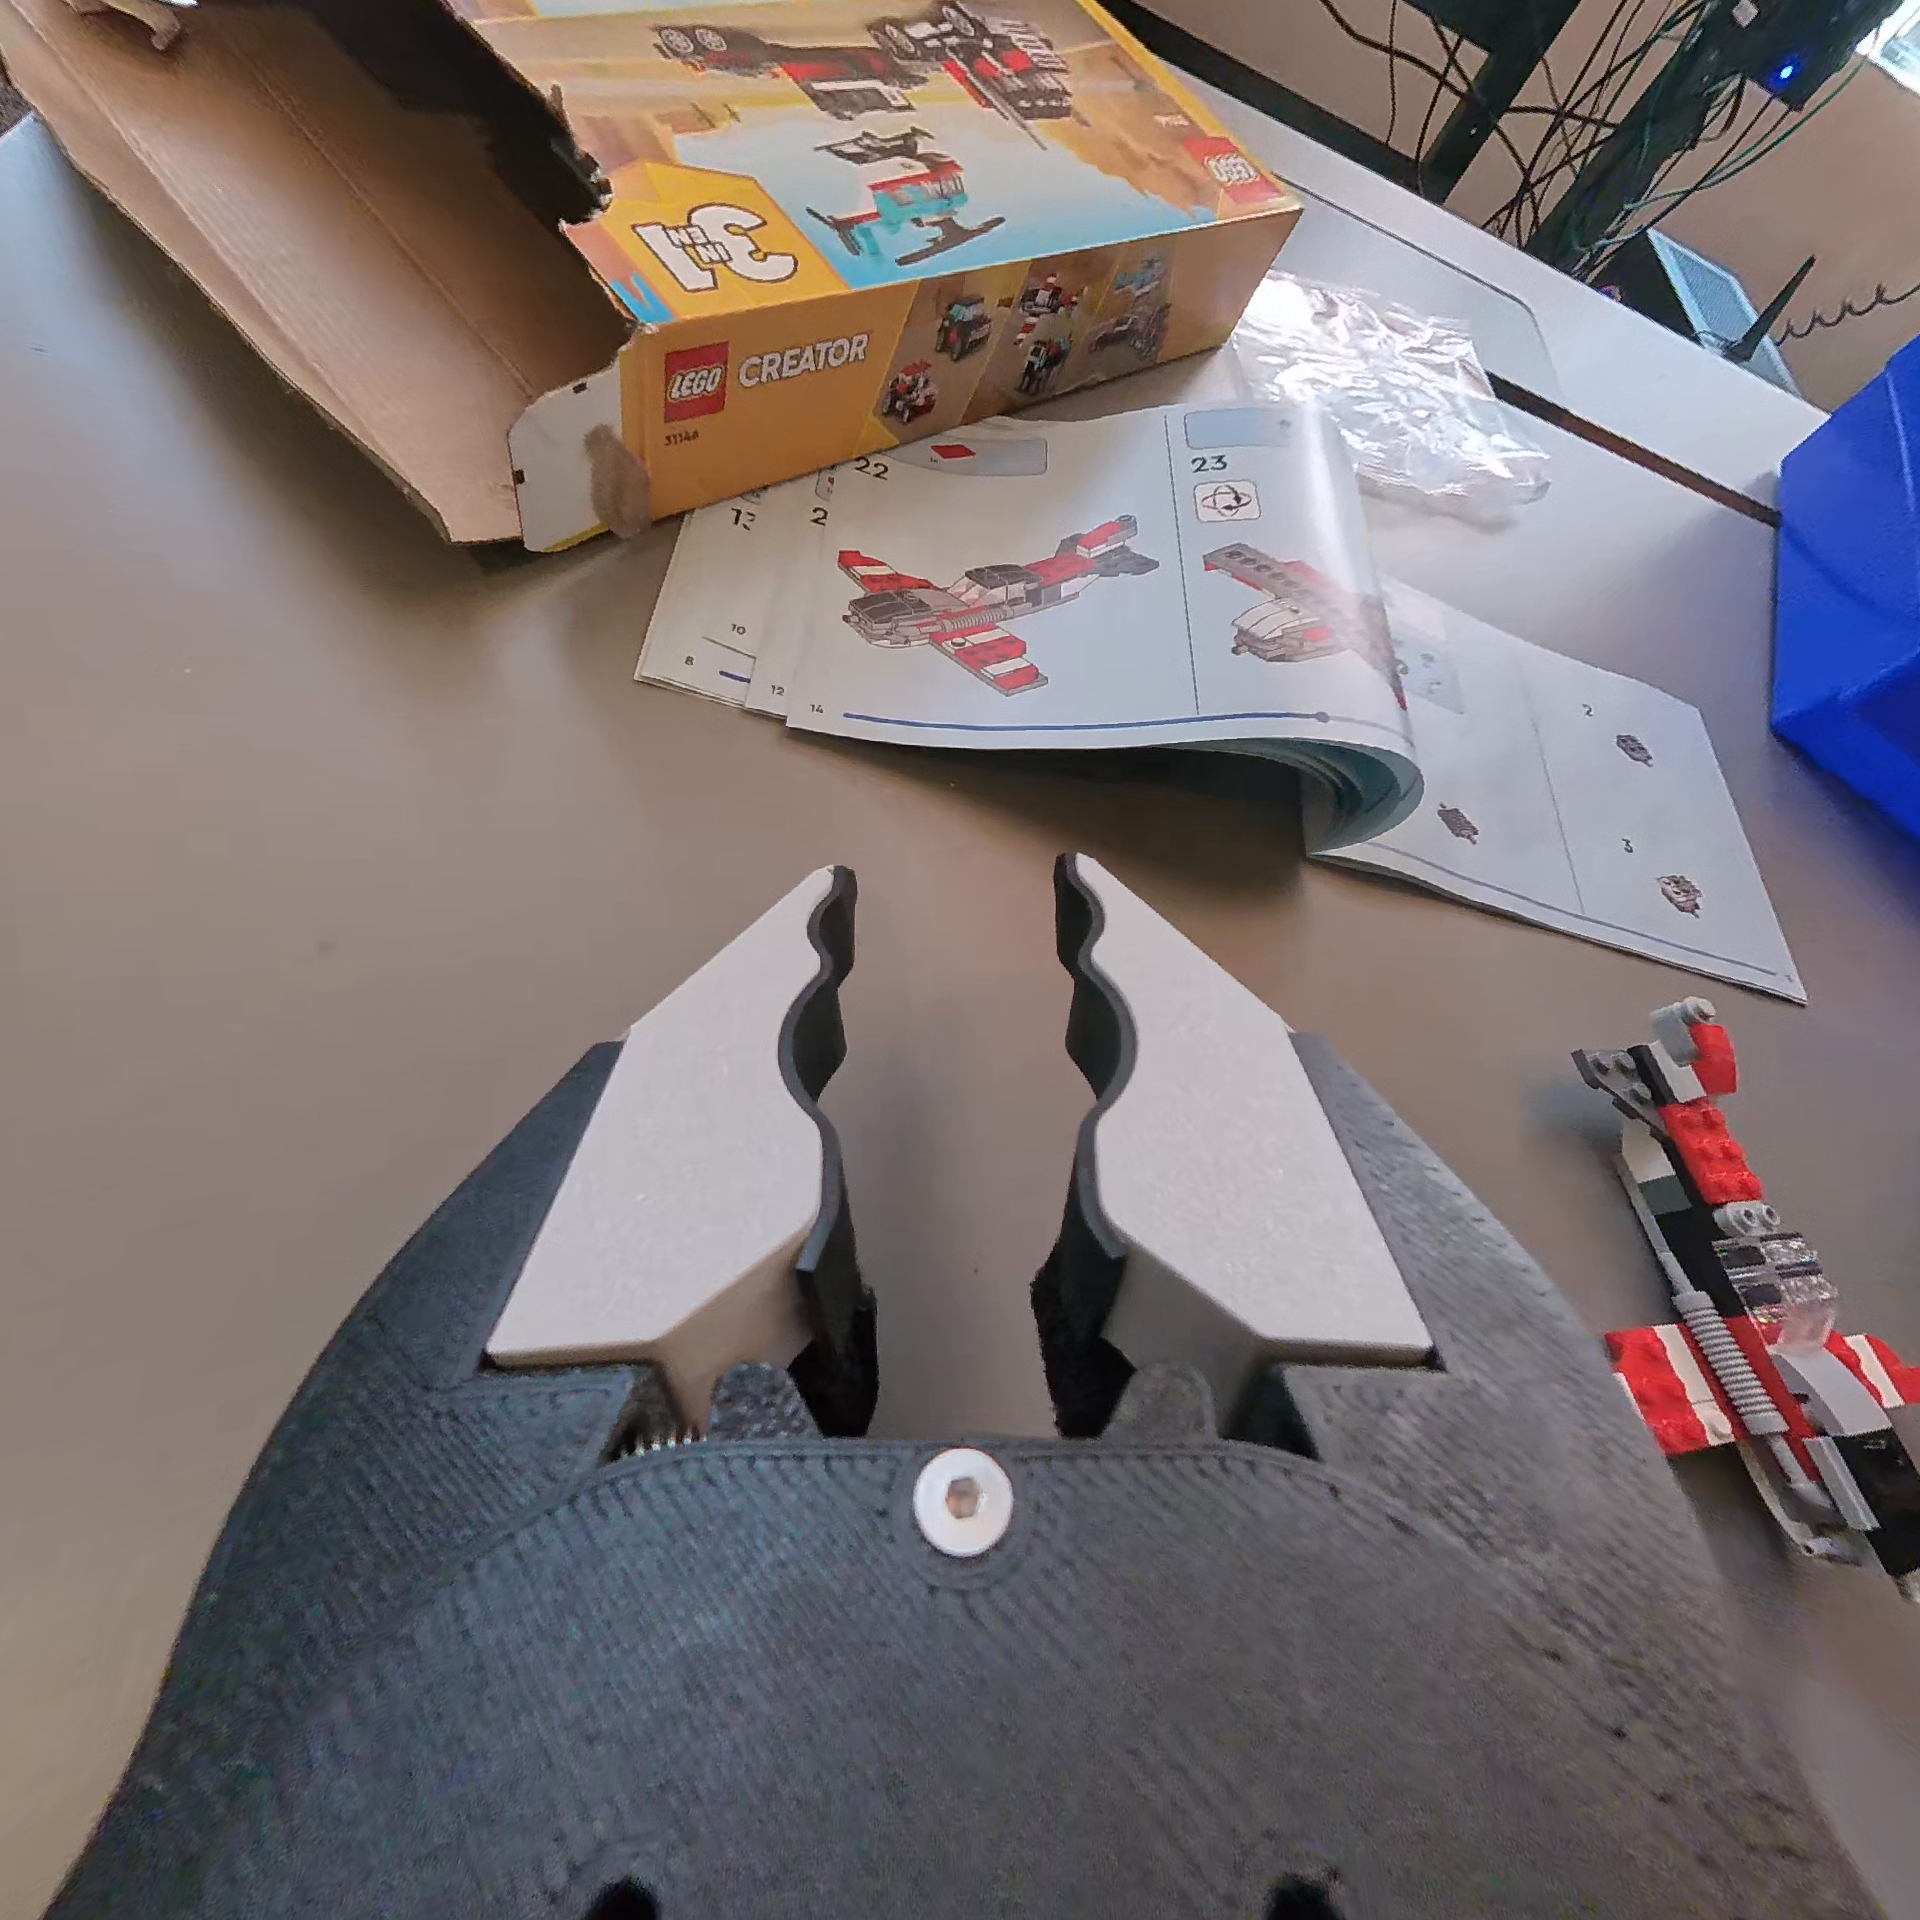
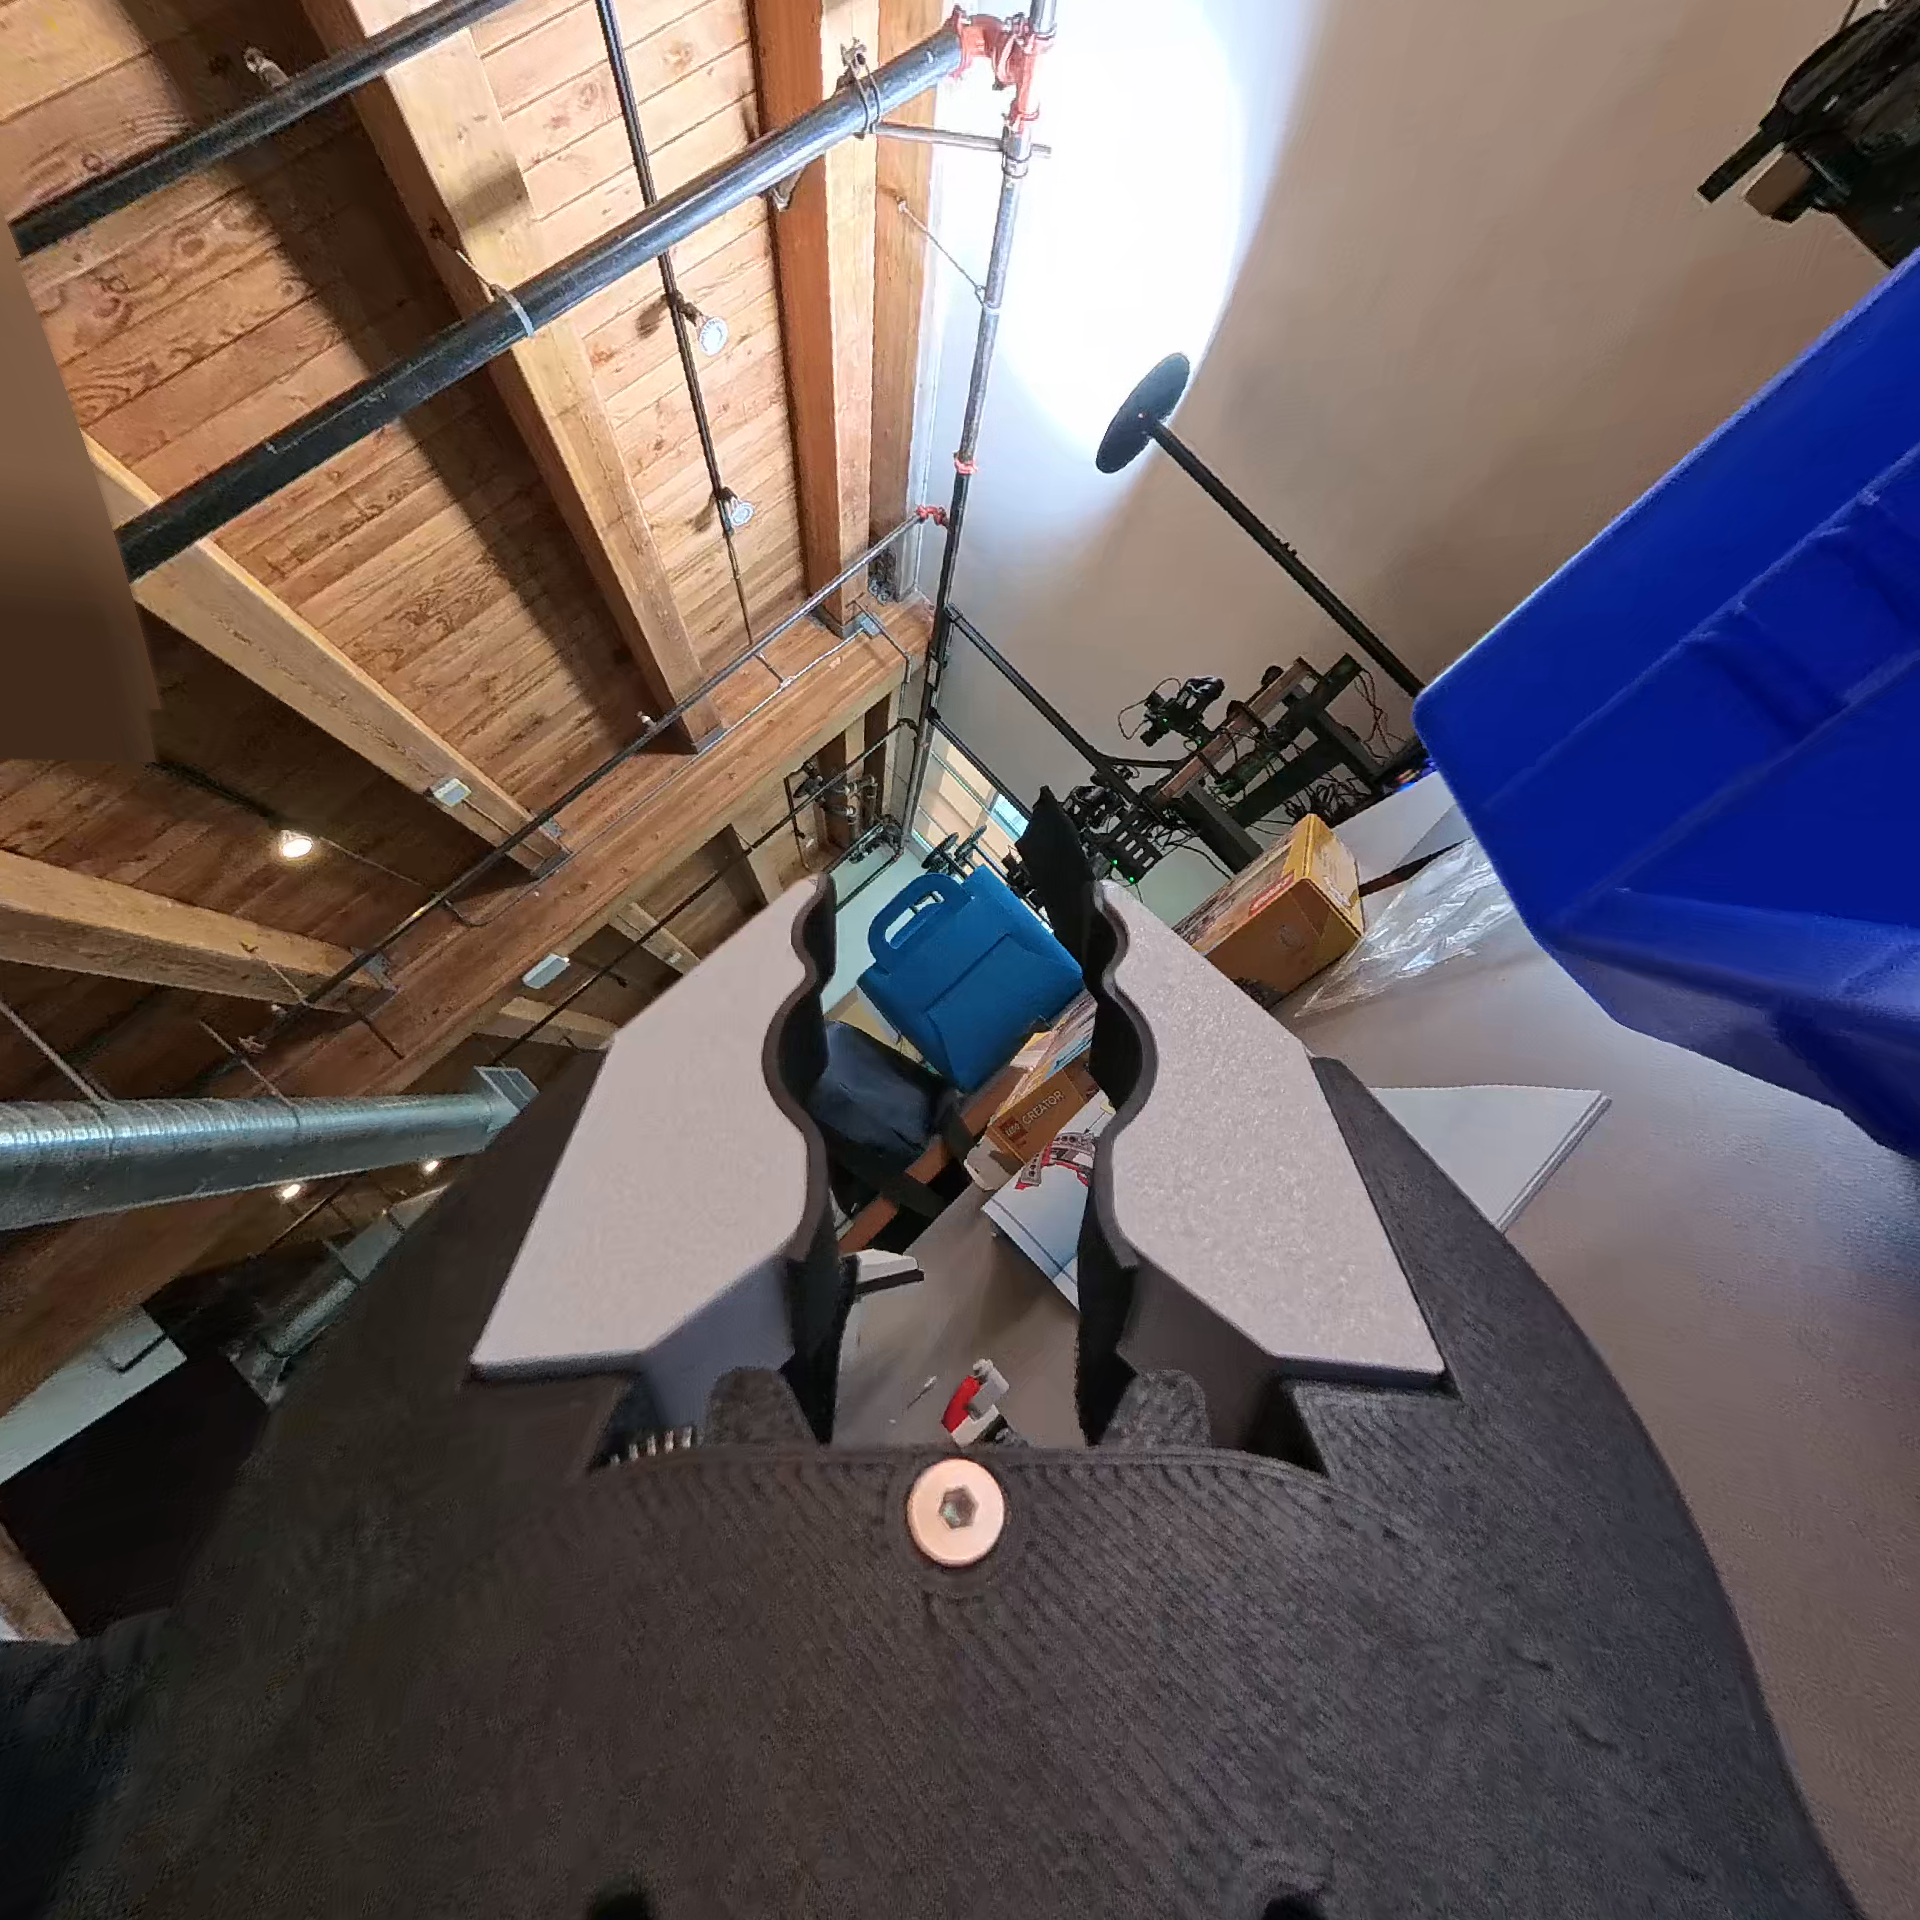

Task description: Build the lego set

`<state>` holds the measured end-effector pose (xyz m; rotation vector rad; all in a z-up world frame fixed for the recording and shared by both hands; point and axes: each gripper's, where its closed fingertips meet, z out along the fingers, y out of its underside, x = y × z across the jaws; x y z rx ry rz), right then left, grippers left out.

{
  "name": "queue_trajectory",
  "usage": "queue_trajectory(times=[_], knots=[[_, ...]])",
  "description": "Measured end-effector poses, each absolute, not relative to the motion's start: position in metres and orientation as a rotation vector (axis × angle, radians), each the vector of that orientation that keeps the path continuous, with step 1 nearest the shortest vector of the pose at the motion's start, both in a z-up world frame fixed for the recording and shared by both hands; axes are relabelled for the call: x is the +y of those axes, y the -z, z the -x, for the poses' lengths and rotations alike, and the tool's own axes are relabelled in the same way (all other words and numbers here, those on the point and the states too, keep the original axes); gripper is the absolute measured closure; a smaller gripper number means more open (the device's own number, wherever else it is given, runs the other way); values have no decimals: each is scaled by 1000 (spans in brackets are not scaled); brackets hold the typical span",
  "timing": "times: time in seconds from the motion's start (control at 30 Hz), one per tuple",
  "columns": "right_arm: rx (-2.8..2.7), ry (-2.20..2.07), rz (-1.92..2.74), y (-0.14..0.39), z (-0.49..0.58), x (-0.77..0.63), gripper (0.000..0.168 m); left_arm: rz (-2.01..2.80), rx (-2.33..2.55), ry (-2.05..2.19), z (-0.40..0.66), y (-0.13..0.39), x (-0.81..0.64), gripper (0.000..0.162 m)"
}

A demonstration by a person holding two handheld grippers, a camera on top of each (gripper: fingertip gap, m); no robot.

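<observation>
- L gripper hovering low over grey table, fingers apart, holding nothing.
- R gripper tilting up toward ceiling, fingers apart, nothing between them.
- Lego plane, part-built, lying near right on table, well apart from L gripper.
- Instruction booklet lying open past L gripper; torn lego box far left, blue bin far right.
- Risk: R cam not looking at table, so reaching blind could be knocking plane or popping bricks off.
</observation>
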<state>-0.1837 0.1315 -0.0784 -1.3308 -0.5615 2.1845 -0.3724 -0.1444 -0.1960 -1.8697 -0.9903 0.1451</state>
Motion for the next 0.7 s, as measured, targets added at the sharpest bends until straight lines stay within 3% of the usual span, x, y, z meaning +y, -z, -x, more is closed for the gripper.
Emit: queue_trajectory(times=[0.7], knots=[[-596,-2200,1315,78,192,122,122,1893,-982,-162,372,198,-143,124]])
